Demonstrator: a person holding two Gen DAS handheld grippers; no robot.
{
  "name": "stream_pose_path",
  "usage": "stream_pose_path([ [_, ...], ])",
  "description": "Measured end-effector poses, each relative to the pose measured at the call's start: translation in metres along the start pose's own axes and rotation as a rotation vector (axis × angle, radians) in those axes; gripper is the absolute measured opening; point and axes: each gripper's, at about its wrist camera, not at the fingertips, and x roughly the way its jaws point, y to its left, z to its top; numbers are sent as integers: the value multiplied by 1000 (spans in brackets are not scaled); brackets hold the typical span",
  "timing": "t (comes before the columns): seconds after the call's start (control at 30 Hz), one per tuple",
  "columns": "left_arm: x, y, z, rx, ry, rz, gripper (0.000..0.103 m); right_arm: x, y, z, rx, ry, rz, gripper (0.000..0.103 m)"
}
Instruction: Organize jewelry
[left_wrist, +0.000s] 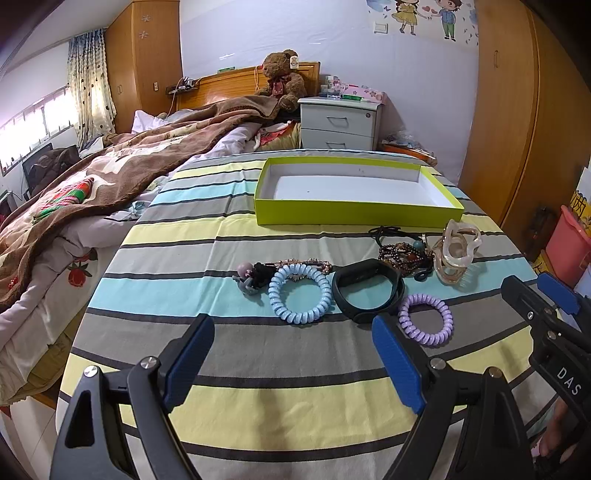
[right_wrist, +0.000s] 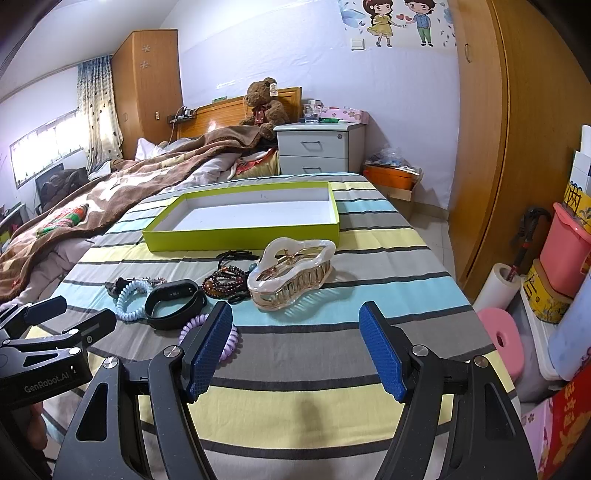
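Left wrist view: left claw spread wide, nothing between the blue pads, hovering over the striped cloth on the tabletop. Just ahead of it, a row of items: blue coil hair tie roughly centred between the fingers, black wristband touching its right side, purple coil hair tie just beyond the right finger's tip. Left of the blue tie sits a small grey-and-black hair ornament, with a long studded clip behind it. This view shows those two plainly; the other view shows them only as a small, partly hidden cluster. Farther right: bead bracelets and a clear hair claw clip. Green tray with white inside lies behind all of it, nothing in it. Right claw enters at the right edge; a bit of hand shows below it.

Right wrist view: right claw likewise wide apart, holding nothing. Clear hair claw clip lies just ahead, between the fingers' lines, its teeth facing the camera. Purple coil hair tie is partly hidden behind the left finger. Black wristband and bead bracelets sit left of centre. Only this view shows the floor clutter at right: pink stool, pink bin, paper roll. Left claw shows at the left edge.
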Motion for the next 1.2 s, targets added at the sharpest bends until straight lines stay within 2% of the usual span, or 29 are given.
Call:
stream_pose_path([
  [0.8, -1, 0, -1, -1, 2, 3, 89, -1, -1, -1, 1, 5, -3, 71],
  [1.2, 6, 17, 5, -51, 26, -51, 89, 12, -17, 9, 53, 33, -10, 71],
])
